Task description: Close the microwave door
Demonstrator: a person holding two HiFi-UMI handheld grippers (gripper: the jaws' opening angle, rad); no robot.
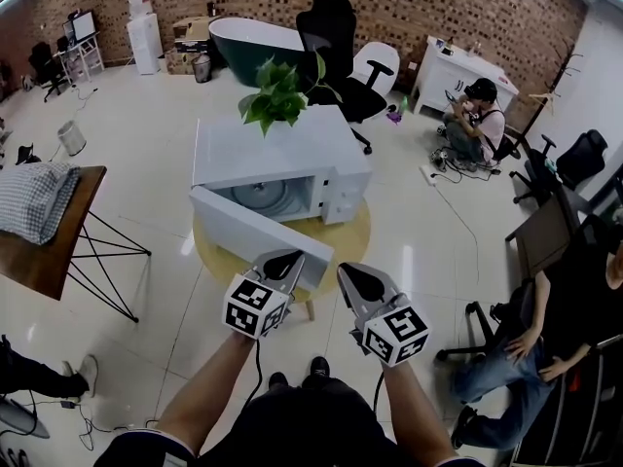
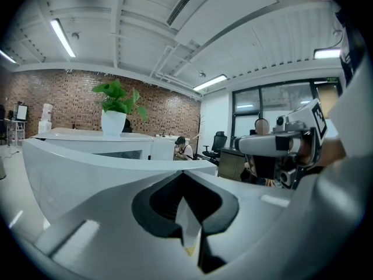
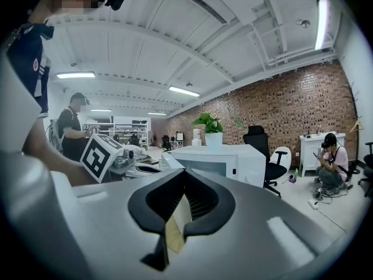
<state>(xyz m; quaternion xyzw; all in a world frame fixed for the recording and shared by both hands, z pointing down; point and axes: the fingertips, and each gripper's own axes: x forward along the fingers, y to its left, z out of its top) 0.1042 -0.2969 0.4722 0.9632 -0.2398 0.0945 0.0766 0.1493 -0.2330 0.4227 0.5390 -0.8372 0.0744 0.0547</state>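
Door [image 1: 255, 230] swung wide off microwave [image 1: 292, 154] on round table [image 1: 355, 236], free edge toward the person; side table [image 1: 54, 259] well apart at left | left gripper [image 1: 285, 259] jaws together, empty, tips just beside door's outer face | right gripper [image 1: 351, 273] jaws together, empty, near door's free edge

Red brick wall [image 1: 438, 8] at back. Glossy white floor [image 1: 146, 163]. Black office chair [image 1: 336, 37] near white desk [image 1: 453, 71]. Wooden side table [image 1: 39, 261] at left, checked cloth [image 1: 34, 197] on it. Tube lights [image 3: 185, 91] on white ceiling [image 3: 192, 34].
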